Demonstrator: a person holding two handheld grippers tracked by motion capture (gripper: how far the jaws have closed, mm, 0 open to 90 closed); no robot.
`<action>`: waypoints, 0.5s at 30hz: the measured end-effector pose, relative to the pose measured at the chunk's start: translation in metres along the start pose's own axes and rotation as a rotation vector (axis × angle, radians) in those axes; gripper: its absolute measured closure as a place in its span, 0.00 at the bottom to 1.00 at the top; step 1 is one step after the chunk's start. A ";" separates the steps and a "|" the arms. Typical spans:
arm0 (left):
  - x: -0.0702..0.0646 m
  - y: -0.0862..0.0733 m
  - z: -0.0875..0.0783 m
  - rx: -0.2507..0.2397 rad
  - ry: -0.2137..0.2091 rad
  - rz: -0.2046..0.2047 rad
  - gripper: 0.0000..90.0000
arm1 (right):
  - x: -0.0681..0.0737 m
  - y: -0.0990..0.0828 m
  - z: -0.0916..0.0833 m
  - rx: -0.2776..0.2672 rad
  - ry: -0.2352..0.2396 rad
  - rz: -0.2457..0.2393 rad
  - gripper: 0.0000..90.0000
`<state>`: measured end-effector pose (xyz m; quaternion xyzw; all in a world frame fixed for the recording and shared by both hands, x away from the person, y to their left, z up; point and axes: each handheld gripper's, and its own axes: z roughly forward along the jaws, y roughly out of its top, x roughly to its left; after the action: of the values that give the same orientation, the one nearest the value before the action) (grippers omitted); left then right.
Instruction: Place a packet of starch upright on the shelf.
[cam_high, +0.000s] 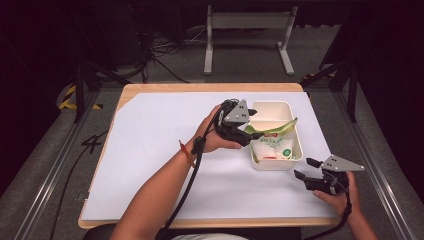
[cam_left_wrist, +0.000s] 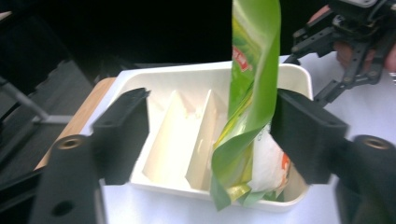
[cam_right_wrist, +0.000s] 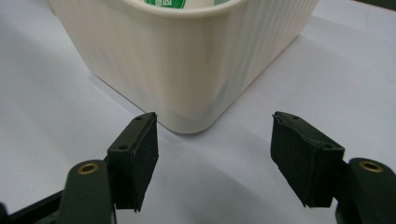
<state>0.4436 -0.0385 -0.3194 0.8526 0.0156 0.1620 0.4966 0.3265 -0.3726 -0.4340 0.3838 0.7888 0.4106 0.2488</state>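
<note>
A cream plastic box (cam_high: 295, 131) with an inner divider stands right of the table's middle. A green and white snack pouch (cam_high: 272, 146) lies in its near compartment, with its green top sticking up over the left rim. My left gripper (cam_high: 251, 126) is at the box's left wall, open. In the left gripper view the pouch (cam_left_wrist: 254, 88) rises between the wide-apart jaws of the left gripper (cam_left_wrist: 212, 133), close against the right one. My right gripper (cam_high: 306, 168) rests open on the table just off the box's near right corner. The right gripper view has the box's corner (cam_right_wrist: 187, 60) beyond the open right gripper (cam_right_wrist: 215, 158).
White paper (cam_high: 160, 150) covers most of the wooden table (cam_high: 150, 86). The box's far compartment (cam_high: 270, 111) looks bare. Past the table's far edge are a metal stand (cam_high: 247, 30), cables on the floor and dark frames at both sides.
</note>
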 end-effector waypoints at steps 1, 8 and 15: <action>0.000 0.000 -0.001 0.011 0.014 -0.002 0.26 | 0.000 0.000 0.000 0.000 -0.001 0.000 0.36; 0.002 -0.007 -0.007 0.024 0.052 -0.022 0.18 | 0.000 0.000 0.000 0.001 -0.002 -0.001 0.36; 0.002 -0.013 -0.013 0.053 0.084 -0.007 0.13 | 0.000 0.000 0.000 -0.002 -0.004 -0.002 0.36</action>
<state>0.4435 -0.0203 -0.3241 0.8579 0.0440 0.1955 0.4731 0.3262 -0.3725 -0.4335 0.3837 0.7881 0.4104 0.2513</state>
